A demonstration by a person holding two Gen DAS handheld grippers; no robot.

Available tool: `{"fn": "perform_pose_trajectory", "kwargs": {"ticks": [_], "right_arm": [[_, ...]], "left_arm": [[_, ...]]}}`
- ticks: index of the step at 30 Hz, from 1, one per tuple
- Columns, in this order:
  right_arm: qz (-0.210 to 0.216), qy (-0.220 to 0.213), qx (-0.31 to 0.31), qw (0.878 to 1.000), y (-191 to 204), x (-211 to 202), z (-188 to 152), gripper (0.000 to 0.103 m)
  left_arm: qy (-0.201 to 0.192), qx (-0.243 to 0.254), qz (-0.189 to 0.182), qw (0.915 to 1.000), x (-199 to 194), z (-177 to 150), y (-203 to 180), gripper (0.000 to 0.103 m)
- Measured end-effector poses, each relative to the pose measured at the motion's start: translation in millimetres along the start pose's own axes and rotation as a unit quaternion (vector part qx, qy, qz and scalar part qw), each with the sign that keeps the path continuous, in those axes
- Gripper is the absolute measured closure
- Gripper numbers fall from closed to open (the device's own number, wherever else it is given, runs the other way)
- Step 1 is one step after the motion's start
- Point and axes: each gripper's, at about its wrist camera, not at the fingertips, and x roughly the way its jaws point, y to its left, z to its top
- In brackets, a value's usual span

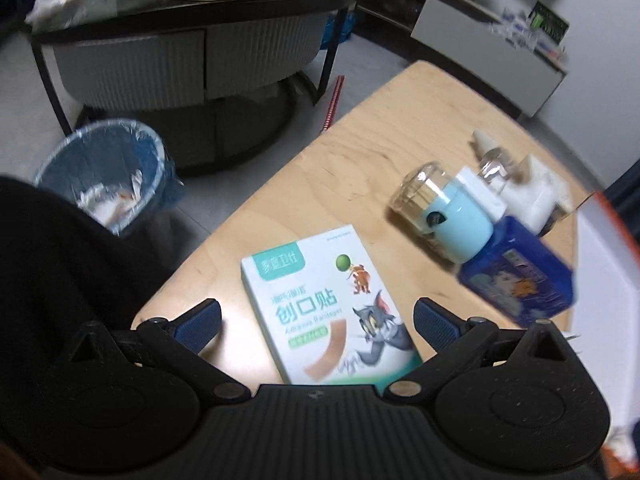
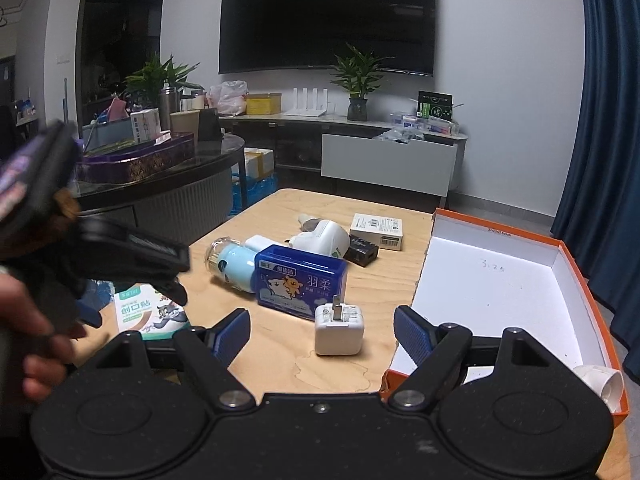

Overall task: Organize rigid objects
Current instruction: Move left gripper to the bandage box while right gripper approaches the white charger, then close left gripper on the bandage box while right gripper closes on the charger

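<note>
My left gripper (image 1: 316, 320) is open, its blue pads either side of a white-and-green bandage box (image 1: 328, 304) lying flat on the wooden table (image 1: 360, 152). In the right wrist view the same bandage box (image 2: 154, 312) lies under the left gripper's body (image 2: 132, 256). My right gripper (image 2: 322, 330) is open around a small white charger plug (image 2: 339, 330) with its prongs up. Behind it lie a blue box (image 2: 301, 280), a light-blue jar (image 2: 236, 264) on its side, a white device (image 2: 324, 236), a black item (image 2: 361, 253) and a white carton (image 2: 376, 227).
An orange box with a white inside (image 2: 500, 292) stands open at the table's right, a white cap (image 2: 600, 382) at its near corner. A blue-lined waste bin (image 1: 108, 172) sits on the floor to the left. A dark round table (image 2: 168, 184) and a TV cabinet (image 2: 388, 164) stand beyond.
</note>
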Motion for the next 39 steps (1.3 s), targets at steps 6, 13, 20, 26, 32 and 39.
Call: {"fn": "perform_pose_trajectory", "kwargs": {"ticks": [6, 13, 20, 26, 32, 39], "right_arm": [[0.000, -0.005, 0.004, 1.000, -4.3, -0.8, -1.5, 0.010], [0.009, 0.012, 0.014, 1.000, -2.9, 7.4, -4.7, 0.010], [0.016, 0.034, 0.018, 0.999, 5.2, 18.5, -5.3, 0.010], [0.006, 0.055, 0.034, 0.998, 1.0, 30.1, -6.8, 0.010], [-0.006, 0.070, 0.021, 0.997, 0.9, 46.3, -5.7, 0.010], [-0.013, 0.090, 0.015, 0.996, -6.1, 70.7, -1.9, 0.010]], "left_arm": [[-0.015, 0.205, -0.064, 0.9764, 10.6, -11.9, -19.5, 0.014], [-0.049, 0.248, -0.078, 0.9644, -0.9, -12.4, -5.0, 0.004], [-0.056, 0.252, -0.067, 0.9637, -8.3, -19.2, -2.5, 0.006], [-0.047, 0.257, -0.061, 0.9632, -3.0, -21.6, -12.5, 0.006], [-0.041, 0.265, -0.070, 0.9608, 1.8, -27.0, -12.2, 0.020], [-0.058, 0.267, -0.076, 0.9589, 2.5, -27.8, -10.2, 0.031]]}}
